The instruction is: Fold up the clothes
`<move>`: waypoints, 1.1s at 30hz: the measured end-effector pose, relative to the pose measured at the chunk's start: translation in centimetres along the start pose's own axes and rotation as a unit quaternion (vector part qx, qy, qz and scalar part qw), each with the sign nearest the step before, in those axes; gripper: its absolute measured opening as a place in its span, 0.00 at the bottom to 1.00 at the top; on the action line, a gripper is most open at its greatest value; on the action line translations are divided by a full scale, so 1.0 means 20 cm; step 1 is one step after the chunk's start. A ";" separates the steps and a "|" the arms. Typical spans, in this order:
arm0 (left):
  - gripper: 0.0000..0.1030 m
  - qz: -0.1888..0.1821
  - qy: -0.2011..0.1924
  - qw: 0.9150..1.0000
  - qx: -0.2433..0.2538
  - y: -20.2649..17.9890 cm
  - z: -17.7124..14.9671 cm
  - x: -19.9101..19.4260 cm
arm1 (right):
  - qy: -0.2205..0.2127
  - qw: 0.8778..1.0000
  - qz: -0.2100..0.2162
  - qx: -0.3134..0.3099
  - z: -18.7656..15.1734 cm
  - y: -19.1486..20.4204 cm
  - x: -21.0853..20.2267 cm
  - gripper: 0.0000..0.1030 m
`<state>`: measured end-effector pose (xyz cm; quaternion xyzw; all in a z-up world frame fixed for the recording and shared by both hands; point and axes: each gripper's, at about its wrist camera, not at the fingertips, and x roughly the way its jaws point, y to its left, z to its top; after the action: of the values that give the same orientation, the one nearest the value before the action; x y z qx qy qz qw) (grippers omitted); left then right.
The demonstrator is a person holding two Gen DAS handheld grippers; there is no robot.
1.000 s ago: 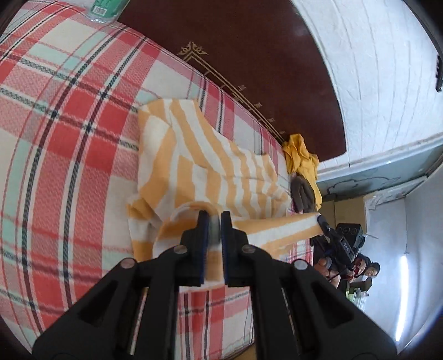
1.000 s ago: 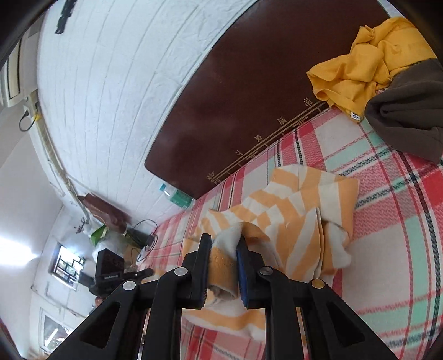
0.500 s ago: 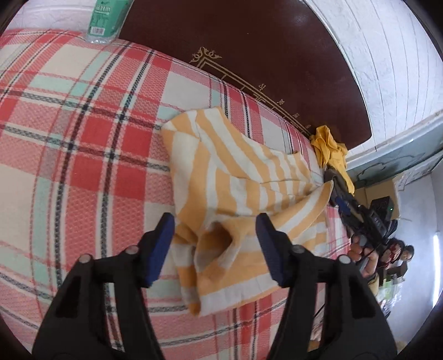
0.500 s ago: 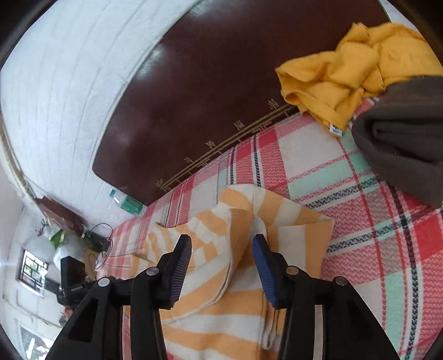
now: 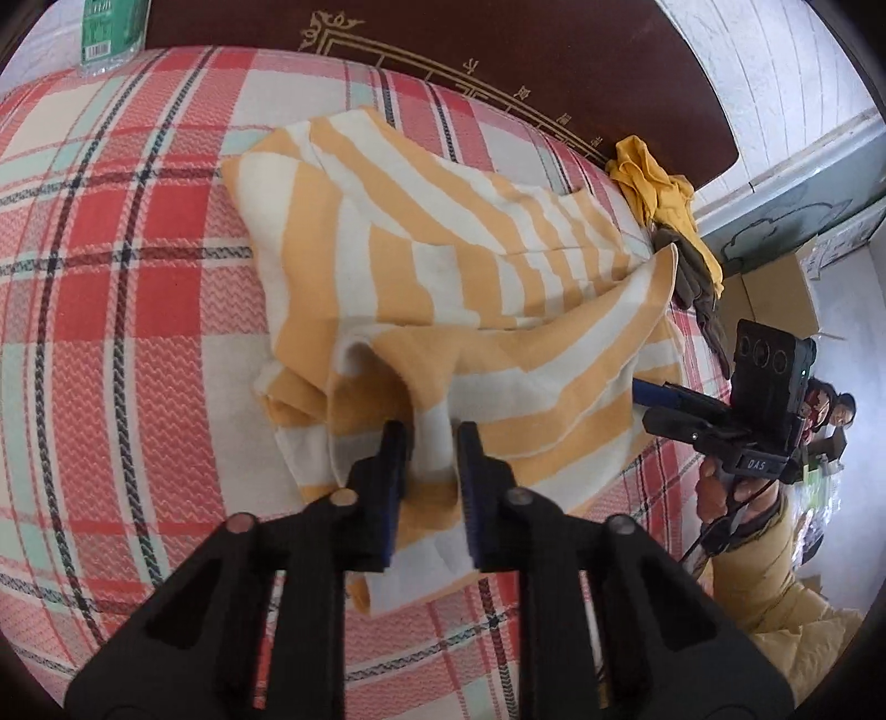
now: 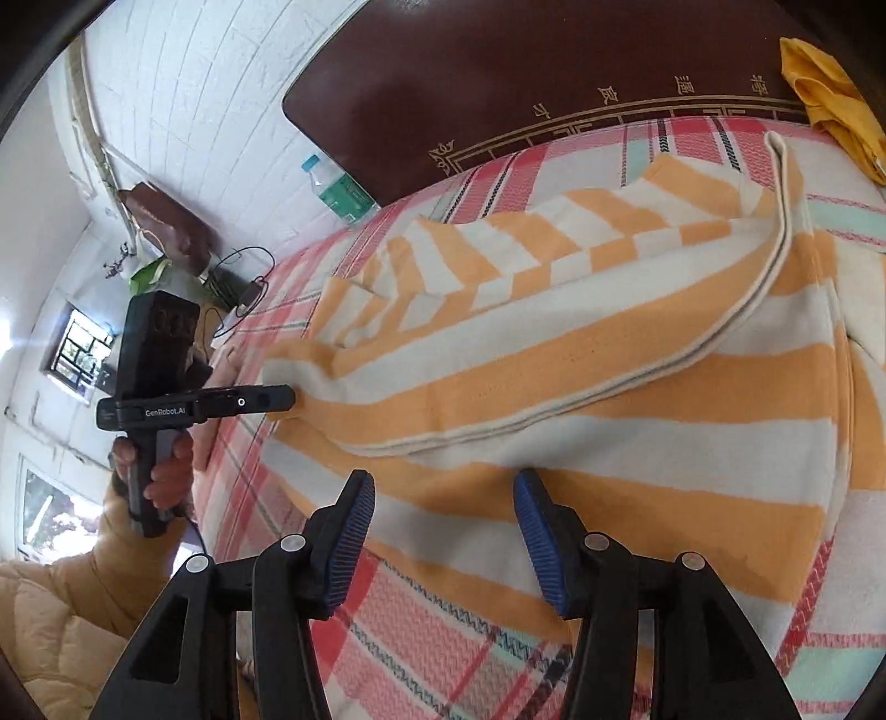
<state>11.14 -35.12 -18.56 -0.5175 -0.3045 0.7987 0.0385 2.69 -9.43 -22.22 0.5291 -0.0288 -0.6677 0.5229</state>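
An orange-and-white striped garment (image 5: 443, 266) lies loosely folded on the plaid bedspread (image 5: 111, 266). My left gripper (image 5: 433, 443) is at its near edge, jaws closing, with a raised fold of the cloth pinched between the blue pads. The right wrist view shows that same left gripper (image 6: 277, 400) from the side, tip against the striped garment (image 6: 581, 343). My right gripper (image 6: 443, 498) stands wide, jaws still opening, over the garment's near hem, which lies flat beneath and is not gripped. The left wrist view shows the right gripper (image 5: 659, 396) at the cloth's right edge.
A crumpled yellow garment (image 5: 653, 171) and a dark brown one (image 5: 700, 293) lie by the dark headboard (image 5: 498, 50). A green-labelled bottle (image 6: 339, 191) stands at the bed's far corner. A person's hand (image 6: 166, 471) holds the left gripper's handle.
Both grippers let go of the cloth and opened. The left one then dropped to the near edge and closed on a fold. The right one came down close over the hem, still wide.
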 end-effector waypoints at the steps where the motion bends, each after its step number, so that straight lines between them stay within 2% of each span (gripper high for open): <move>1: 0.16 -0.027 0.006 0.999 -0.022 0.02 0.01 0.00 | -0.001 1.000 0.001 0.006 0.01 -0.01 0.02 0.52; 3: 0.15 -0.078 0.013 0.995 -0.066 0.07 0.04 0.00 | -0.008 0.999 0.013 0.028 0.03 -0.04 0.04 0.52; 8: 0.15 -0.163 -0.013 0.977 -0.136 0.17 0.14 -0.06 | -0.031 0.997 0.040 0.059 0.09 -0.08 0.04 0.53; 13: 0.15 -0.192 -0.038 0.964 -0.183 0.27 0.23 -0.08 | -0.064 0.993 0.059 0.074 0.18 -0.11 0.00 0.53; 17: 0.15 -0.180 -0.025 0.964 -0.192 0.31 0.24 -0.02 | -0.057 0.996 0.032 0.062 0.24 -0.11 0.01 0.53; 19: 0.15 -0.172 -0.017 0.966 -0.192 0.32 0.23 0.01 | -0.055 0.998 0.024 0.028 0.22 -0.06 0.00 0.53; 22: 0.15 -0.170 -0.011 0.966 -0.194 0.34 0.22 0.02 | -0.042 0.995 -0.039 -0.077 0.17 0.10 -0.02 0.53; 24: 0.15 -0.171 -0.010 0.966 -0.195 0.35 0.22 0.02 | -0.018 0.984 -0.083 -0.158 0.14 0.22 0.00 0.53; 25: 0.15 -0.172 -0.011 0.966 -0.194 0.35 0.22 0.02 | -0.009 0.974 -0.108 -0.201 0.12 0.28 0.02 0.53; 28: 0.15 -0.173 -0.014 0.966 -0.193 0.34 0.24 0.01 | 0.011 0.932 -0.188 -0.309 0.07 0.40 0.13 0.52; 31: 0.15 -0.175 -0.017 0.965 -0.194 0.33 0.27 0.01 | 0.023 0.903 -0.243 -0.355 0.07 0.43 0.24 0.52; 33: 0.15 -0.174 -0.019 0.965 -0.194 0.34 0.27 0.00 | 0.025 0.893 -0.260 -0.366 0.10 0.42 0.28 0.43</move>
<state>8.20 -43.05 -20.58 -0.4392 -0.5395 0.7149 0.0702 7.35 -18.33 -20.22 0.3051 0.3695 -0.7298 0.4876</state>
